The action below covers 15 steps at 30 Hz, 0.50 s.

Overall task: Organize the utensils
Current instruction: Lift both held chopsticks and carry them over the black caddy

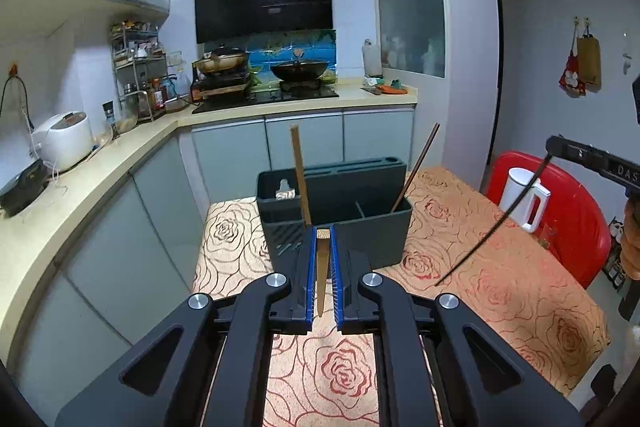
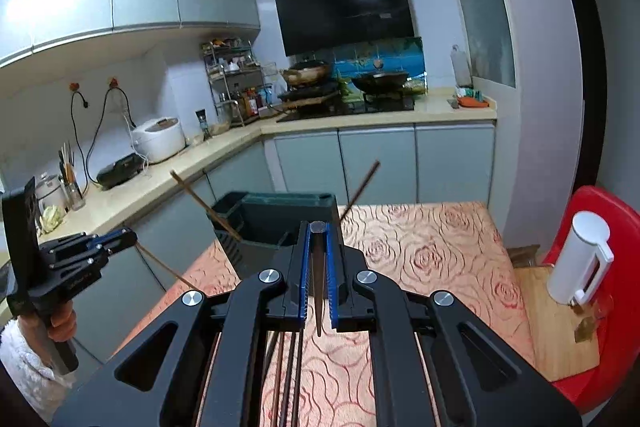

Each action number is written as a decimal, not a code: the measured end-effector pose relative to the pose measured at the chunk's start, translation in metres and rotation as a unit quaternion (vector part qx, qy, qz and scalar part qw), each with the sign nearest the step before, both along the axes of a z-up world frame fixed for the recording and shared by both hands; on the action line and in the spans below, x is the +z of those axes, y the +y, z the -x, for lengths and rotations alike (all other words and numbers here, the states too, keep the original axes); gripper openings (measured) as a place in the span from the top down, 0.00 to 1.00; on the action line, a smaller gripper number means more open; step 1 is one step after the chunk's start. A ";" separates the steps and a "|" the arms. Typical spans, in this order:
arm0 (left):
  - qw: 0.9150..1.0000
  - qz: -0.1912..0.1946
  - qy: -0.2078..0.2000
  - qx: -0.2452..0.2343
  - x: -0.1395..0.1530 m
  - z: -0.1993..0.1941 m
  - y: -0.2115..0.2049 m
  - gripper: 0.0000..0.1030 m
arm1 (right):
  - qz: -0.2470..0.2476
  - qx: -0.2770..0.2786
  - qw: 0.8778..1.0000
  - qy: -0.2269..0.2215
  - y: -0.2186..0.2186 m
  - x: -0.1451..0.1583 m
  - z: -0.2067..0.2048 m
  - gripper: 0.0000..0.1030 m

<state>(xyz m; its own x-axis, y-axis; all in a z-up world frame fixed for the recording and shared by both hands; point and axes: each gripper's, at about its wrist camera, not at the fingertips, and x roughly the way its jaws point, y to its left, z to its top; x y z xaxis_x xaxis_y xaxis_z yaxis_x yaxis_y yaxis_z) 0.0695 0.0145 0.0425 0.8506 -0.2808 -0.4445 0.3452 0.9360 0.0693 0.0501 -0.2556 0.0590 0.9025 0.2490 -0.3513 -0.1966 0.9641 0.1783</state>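
Item: left gripper (image 1: 324,233), frame centre, pinches 1 brown chopstick (image 1: 321,279) end-on; right gripper (image 2: 318,227) likewise clamps 1 dark chopstick (image 2: 319,283), both raised, probably for dropping into the dark utensil holder (image 1: 360,227) mid-frame, where 2 sticks already lean.

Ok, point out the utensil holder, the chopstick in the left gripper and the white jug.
utensil holder (image 1: 372,227), left wrist view, front wall.
chopstick in the left gripper (image 1: 321,267), left wrist view, mid-shaft between the fingers.
white jug (image 2: 576,259), right wrist view, side of body.
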 end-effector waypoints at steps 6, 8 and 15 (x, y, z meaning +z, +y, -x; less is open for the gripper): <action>1.000 0.001 -0.015 -0.017 0.028 -0.004 -0.015 0.94 | 0.007 0.003 1.000 -0.024 0.002 0.028 -0.006 0.92; 1.000 0.001 -0.022 -0.021 0.037 -0.007 -0.020 0.94 | 0.008 0.002 0.999 -0.031 0.003 0.038 -0.010 0.92; 0.999 -0.004 -0.047 -0.028 0.070 -0.027 -0.048 0.94 | 0.011 0.002 0.999 -0.047 0.004 0.067 -0.032 0.92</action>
<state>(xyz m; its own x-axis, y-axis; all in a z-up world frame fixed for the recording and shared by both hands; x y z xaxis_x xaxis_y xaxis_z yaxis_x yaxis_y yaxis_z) 0.0967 -0.0331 0.1120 0.8712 -0.3268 -0.3662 0.3894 0.9144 0.1104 0.0824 -0.2521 0.1257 0.9309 0.2460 -0.2699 -0.2155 0.9667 0.1380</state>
